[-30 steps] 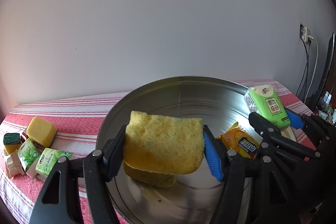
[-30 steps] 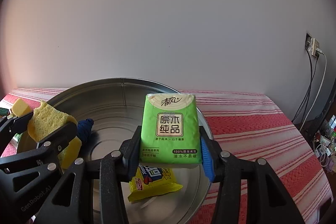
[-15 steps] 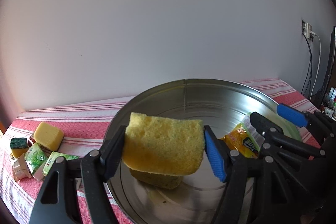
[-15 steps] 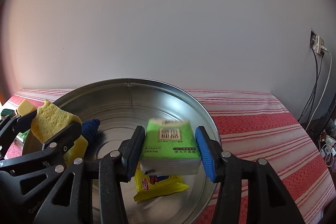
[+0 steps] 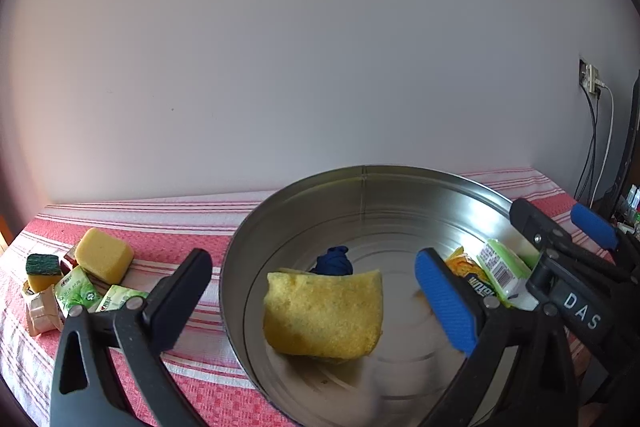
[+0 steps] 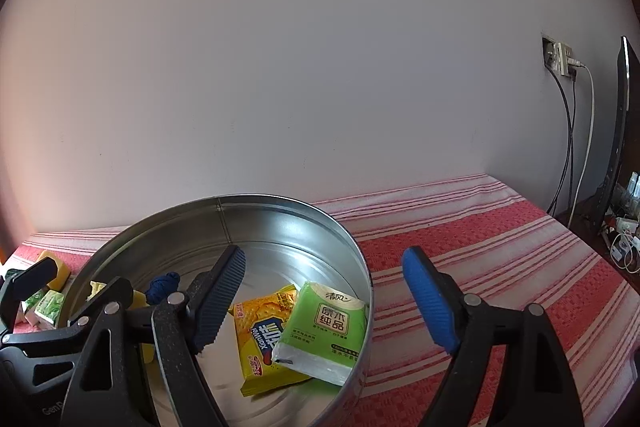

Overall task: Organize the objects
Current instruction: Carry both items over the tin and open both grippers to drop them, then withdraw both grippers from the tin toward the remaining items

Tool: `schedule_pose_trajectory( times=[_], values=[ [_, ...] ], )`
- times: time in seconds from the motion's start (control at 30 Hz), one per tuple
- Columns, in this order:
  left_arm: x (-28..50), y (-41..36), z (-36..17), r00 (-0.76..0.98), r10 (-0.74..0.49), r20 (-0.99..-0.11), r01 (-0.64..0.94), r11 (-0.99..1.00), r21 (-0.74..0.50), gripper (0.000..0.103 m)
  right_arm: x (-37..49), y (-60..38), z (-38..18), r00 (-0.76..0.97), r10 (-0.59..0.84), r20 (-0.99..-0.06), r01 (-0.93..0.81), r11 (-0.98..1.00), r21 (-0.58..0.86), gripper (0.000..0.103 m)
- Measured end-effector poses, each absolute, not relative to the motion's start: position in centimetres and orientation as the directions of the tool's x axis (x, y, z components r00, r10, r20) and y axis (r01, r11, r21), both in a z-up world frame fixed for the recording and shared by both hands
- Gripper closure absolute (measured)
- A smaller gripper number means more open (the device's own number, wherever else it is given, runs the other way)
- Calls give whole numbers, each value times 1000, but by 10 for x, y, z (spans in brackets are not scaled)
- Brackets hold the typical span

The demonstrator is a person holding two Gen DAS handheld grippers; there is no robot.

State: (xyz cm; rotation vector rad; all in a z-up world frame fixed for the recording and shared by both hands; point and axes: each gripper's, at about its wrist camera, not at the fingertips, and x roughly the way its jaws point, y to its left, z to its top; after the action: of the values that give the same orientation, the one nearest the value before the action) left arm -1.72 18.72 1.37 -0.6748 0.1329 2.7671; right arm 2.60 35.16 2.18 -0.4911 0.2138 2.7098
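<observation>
A room in a home is shown. A table is covered with a red and white striped cloth and is set against a plain pale wall. A wall socket is seen on the right, with cables hung down from it. A dark flat screen is stood at the far right edge. Household things are laid about — sponges, green tissue packs, a snack packet and a round metal tub. More small clutter is seen past the table's right end — too small to be told.
</observation>
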Motion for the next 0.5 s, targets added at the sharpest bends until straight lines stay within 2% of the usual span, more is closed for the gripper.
schedule_pose_trajectory(
  times=[0.27, 0.5],
  values=[
    [-11, 167, 25, -875, 223, -430, -263, -964, 34, 1, 55, 341, 37, -893, 411, -186, -430, -899, 78, 7],
    [-8, 140, 24, -900, 178, -397, -211, -977, 41, 1, 58, 338, 36, -889, 431, -158, -445, -893, 66, 7]
  ],
)
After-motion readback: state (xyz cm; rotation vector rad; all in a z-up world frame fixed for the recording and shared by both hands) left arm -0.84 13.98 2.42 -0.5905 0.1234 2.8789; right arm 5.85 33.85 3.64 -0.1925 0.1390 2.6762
